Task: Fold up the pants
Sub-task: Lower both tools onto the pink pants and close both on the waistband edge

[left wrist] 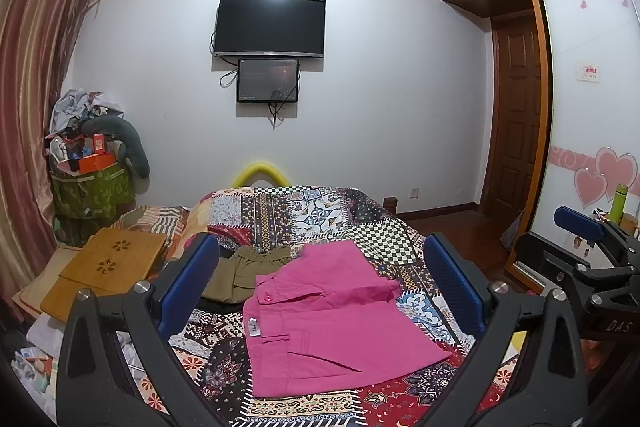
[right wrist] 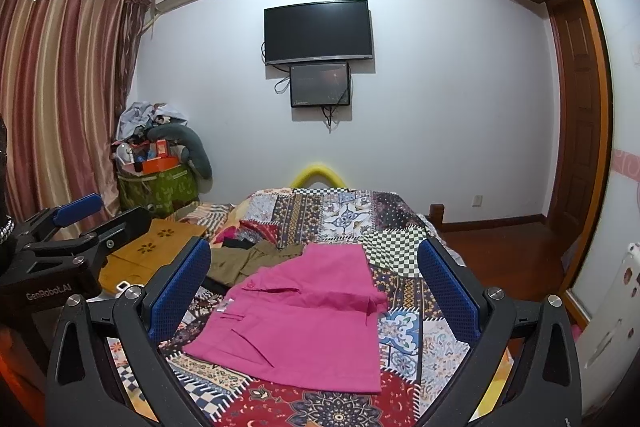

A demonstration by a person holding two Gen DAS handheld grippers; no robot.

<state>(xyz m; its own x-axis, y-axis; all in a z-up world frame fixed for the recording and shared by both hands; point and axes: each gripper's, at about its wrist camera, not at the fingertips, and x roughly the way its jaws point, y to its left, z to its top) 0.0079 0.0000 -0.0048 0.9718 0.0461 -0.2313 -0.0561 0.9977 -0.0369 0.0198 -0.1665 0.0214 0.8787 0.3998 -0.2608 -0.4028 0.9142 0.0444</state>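
Observation:
Pink pants (left wrist: 320, 323) lie folded in a compact rectangle on the patchwork bedspread (left wrist: 320, 215), waistband to the left with a white label. They also show in the right wrist view (right wrist: 304, 319). My left gripper (left wrist: 320, 291) is open and empty, held above the pants. My right gripper (right wrist: 316, 295) is open and empty, also above them. The right gripper shows at the right edge of the left wrist view (left wrist: 580, 247); the left gripper shows at the left of the right wrist view (right wrist: 76, 223).
Olive-green pants (left wrist: 240, 275) lie bunched beyond the pink ones, also in the right wrist view (right wrist: 248, 261). A wooden lap tray (left wrist: 108, 267) sits left on the bed. A cluttered bin (left wrist: 88, 183), curtains, wall TV (left wrist: 269, 26) and wardrobe (left wrist: 580, 87) surround the bed.

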